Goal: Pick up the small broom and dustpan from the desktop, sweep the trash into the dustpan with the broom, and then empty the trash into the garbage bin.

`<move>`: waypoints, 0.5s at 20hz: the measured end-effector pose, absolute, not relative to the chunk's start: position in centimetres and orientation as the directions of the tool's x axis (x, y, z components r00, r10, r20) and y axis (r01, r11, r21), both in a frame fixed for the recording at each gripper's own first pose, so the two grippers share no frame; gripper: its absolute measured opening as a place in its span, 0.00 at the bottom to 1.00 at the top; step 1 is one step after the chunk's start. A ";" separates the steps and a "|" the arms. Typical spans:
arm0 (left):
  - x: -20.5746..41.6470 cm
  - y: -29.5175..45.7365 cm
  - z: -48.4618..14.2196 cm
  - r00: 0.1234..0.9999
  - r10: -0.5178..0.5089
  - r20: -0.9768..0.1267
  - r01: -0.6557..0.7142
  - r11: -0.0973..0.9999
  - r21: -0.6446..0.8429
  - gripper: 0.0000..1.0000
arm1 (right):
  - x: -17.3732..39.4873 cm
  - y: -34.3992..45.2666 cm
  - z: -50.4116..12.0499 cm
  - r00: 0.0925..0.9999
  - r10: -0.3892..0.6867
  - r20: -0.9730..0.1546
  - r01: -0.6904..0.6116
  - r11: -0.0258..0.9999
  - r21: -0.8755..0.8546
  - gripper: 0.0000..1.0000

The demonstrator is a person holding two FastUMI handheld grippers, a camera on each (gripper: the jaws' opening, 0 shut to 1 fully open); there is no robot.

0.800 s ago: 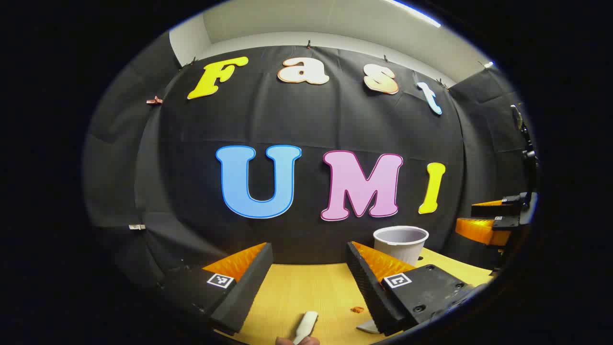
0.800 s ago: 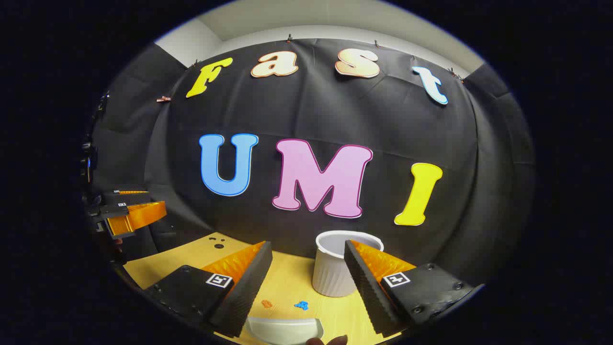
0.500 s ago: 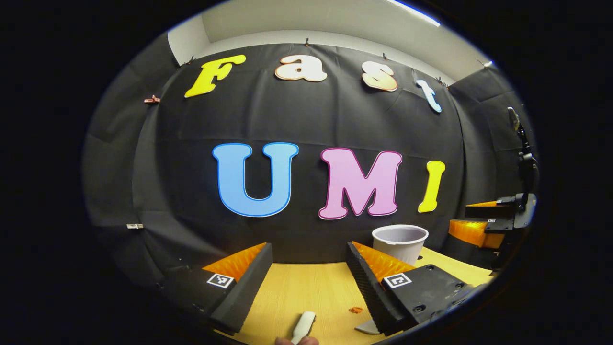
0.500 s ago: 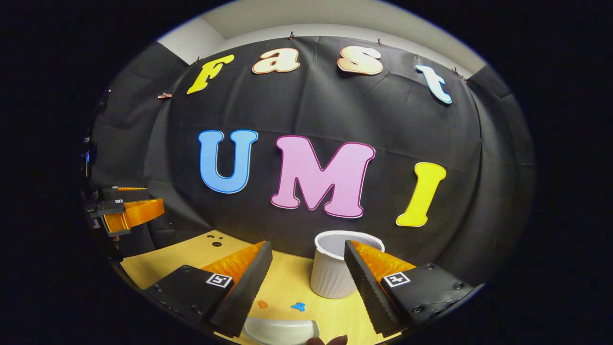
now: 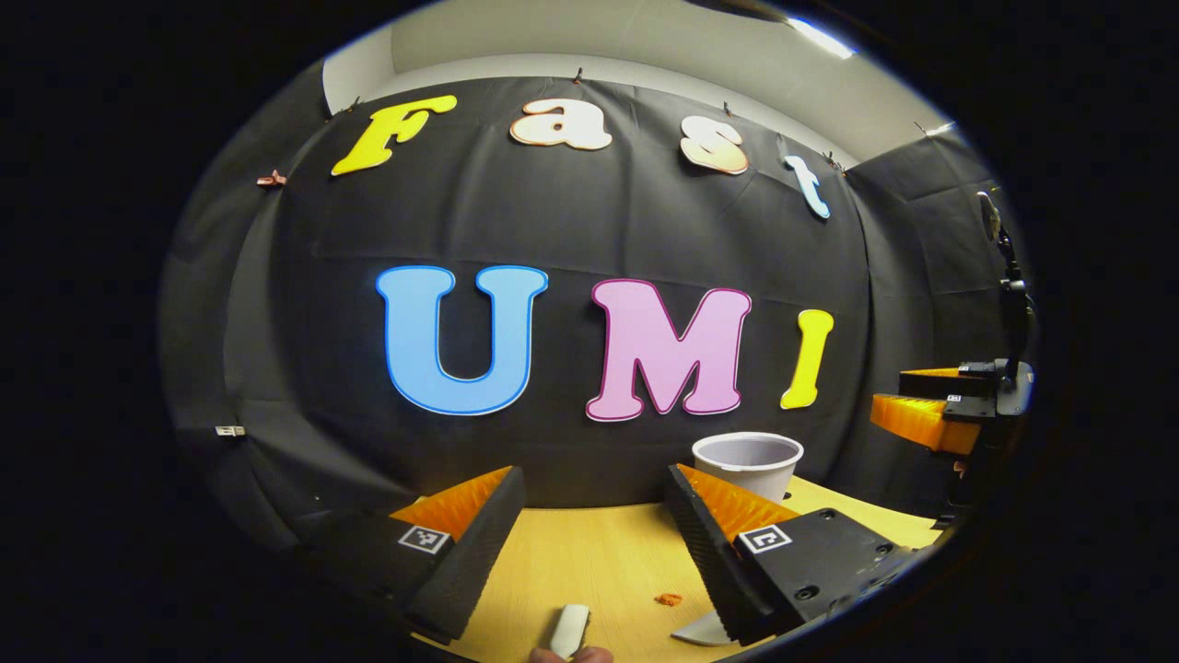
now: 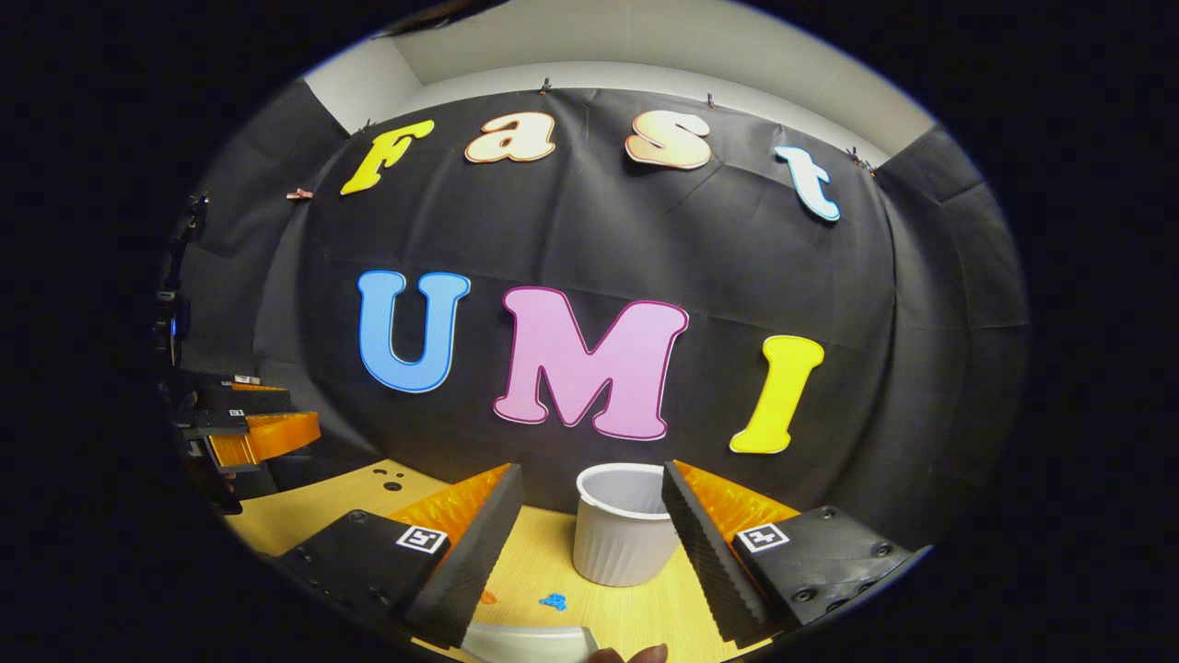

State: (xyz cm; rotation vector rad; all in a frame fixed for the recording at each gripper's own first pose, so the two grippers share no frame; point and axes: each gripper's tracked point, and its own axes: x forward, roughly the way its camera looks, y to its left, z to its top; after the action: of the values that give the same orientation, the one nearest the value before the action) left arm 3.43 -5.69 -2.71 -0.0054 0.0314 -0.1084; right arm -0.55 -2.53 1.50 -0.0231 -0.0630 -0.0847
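Dustpan and broom handle, both cut off below.

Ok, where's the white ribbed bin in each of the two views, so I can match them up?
Left gripper view: the white bin sits lower right of centre, behind the left gripper's right-hand finger, at the desktop's far edge.
Right gripper view: the bin stands low at centre, between the right gripper's fingers.
Shared landmark: the black cloth wall directly behind the bin.
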 end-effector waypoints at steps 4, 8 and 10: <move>5.3 -4.9 -4.4 0.992 -0.113 -0.048 0.115 0.993 0.031 0.98 | -2.6 -1.3 -3.0 0.996 -0.027 -0.087 0.025 0.999 -0.021 0.98; 6.0 -4.1 -6.4 0.992 -0.112 -0.061 0.114 0.992 0.044 0.98 | -5.9 0.5 -9.6 0.955 0.037 -0.293 -0.039 0.999 -0.003 0.98; 5.9 -3.7 -7.3 0.992 -0.106 -0.073 0.110 0.993 0.049 0.98 | -7.6 1.0 -13.6 0.914 0.055 -0.402 -0.067 0.998 -0.017 0.97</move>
State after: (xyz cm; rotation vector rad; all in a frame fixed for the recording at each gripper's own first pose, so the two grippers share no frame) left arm 5.88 -3.70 -7.30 0.0529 0.0704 -0.1080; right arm -7.63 1.03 -13.60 -0.0301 0.4126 0.0625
